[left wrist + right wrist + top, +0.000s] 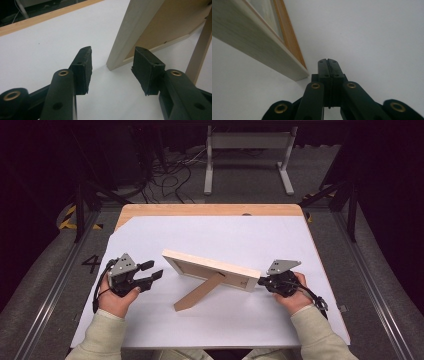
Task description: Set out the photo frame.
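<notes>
Picture frame [212,267] stands mid-table on prop leg [199,295] (back faces person). Left gripper [152,272] released, jaws apart, nothing between, near frame's left end. Right gripper [262,282] clenched empty beside right corner. Step: letting go. Next likely: withdraw without nudging frame.

The picture frame [212,269] showed its back in the high view, its front hidden. In the right gripper view, the picture behind its glass was blurred and cropped.
</notes>
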